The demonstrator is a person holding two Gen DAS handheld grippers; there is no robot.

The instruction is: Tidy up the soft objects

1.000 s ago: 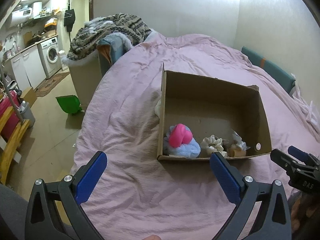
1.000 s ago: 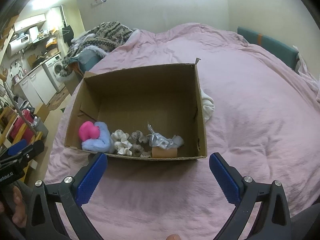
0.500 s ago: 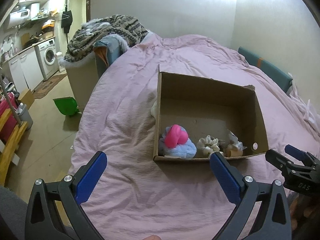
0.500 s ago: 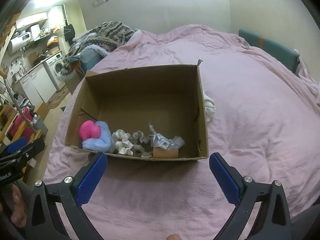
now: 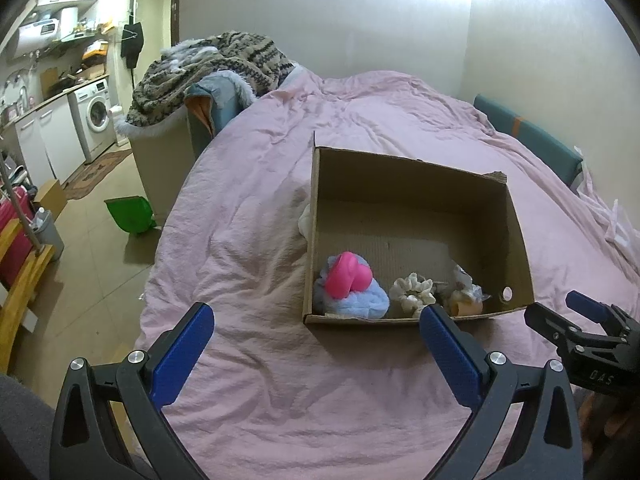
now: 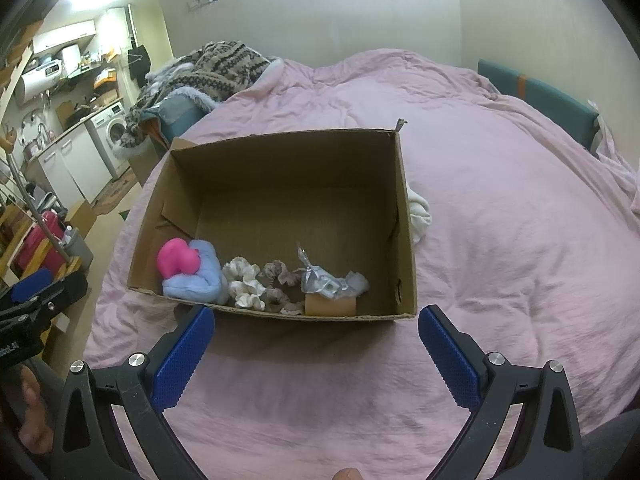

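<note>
Nearest the cameras, the left gripper [image 5: 316, 336] hangs over the pink duvet [image 5: 256, 216] with its blue-padded fingers spread wide and nothing between them, and the right gripper [image 6: 316, 338] is likewise splayed and empty just short of the cardboard box [image 6: 406, 216]. Each tool also shows at the edge of the other's view, beside the box's near corners. The box sits on the duvet with its top open, and all the soft things lie in a row along its near wall: a pink plush [image 6: 176, 258] rests on a light blue plush [image 6: 200, 280] in the left corner, next a cream scrunchie [image 6: 244, 280], then a beige scrunchie [image 6: 278, 280], then a crumpled silvery plastic wrapper [image 6: 324, 284] lying on top of a small tan block [image 6: 330, 305]. The rest of the box floor is bare. Outside the box, against its right wall, a white cloth [image 6: 418, 216] lies on the duvet. Farther back, a patterned knit blanket [image 5: 212, 64] is heaped past the duvet's left edge, a green dustpan [image 5: 130, 214] lies on the floor, and a washing machine [image 5: 94, 114] stands in the kitchen corner
</note>
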